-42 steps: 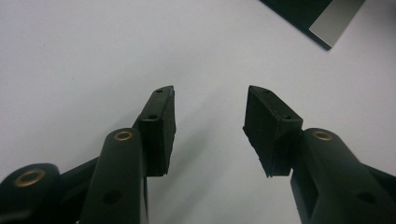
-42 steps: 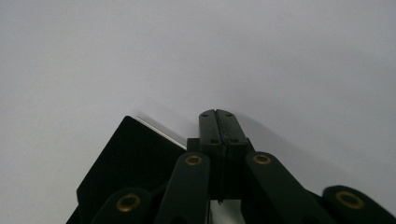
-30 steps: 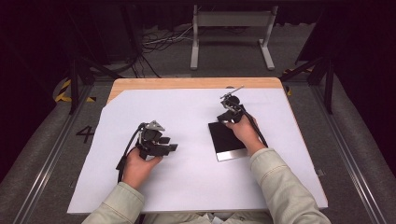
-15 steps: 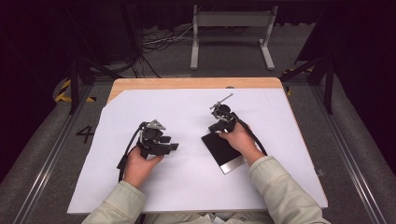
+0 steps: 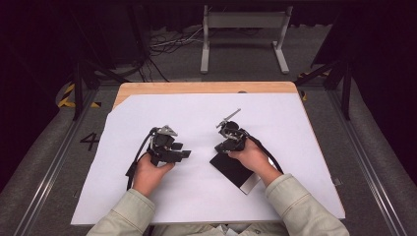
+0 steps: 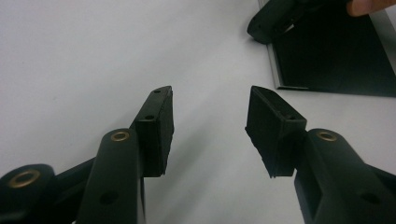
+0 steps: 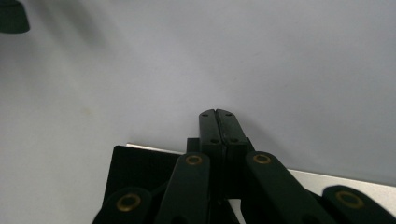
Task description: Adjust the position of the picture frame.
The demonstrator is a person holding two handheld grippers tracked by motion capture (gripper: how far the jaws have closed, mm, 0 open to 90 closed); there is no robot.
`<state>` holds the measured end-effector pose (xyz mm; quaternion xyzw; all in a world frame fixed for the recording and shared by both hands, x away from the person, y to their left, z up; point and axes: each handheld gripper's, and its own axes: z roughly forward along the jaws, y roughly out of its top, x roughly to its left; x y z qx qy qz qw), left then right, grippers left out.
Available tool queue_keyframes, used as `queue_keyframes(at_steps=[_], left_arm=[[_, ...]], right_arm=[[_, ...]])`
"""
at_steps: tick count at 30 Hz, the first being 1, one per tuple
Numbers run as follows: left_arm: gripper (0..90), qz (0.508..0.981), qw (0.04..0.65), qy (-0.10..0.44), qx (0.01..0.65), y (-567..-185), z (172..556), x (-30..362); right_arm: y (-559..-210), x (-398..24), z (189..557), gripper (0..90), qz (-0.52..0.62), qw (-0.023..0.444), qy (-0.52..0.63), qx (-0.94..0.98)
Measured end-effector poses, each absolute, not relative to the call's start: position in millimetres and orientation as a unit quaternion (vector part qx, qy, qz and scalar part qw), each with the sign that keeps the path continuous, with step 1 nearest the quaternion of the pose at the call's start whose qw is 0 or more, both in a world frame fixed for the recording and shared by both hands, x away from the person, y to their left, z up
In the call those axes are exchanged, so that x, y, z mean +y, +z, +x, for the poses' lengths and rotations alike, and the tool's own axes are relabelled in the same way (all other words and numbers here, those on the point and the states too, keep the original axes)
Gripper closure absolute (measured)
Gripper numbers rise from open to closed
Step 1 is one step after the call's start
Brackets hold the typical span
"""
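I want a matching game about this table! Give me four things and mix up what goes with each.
Things:
1. left gripper
2. right gripper
3. flat black rectangular slab with a silver edge
4. big white paper sheet

Descriptions:
A. covers most of the wooden tabletop
B. jaws wide open, nothing between them
C. jaws pressed together
D. lies flat on the sheet under the right hand

Pairs: 1-B, 2-C, 3-D, 4-A
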<state>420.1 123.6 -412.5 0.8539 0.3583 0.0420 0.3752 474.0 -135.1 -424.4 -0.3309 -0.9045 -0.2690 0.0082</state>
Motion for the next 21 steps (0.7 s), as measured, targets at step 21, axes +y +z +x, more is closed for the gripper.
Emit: queue_keyframes(at_steps=[21], left_arm=[[51.1,0.853,0.379,0.039,0.357,-412,421,122]], right_arm=[[-400,-159,448,89.9,-0.316,-0.044,-0.307,-0.897]])
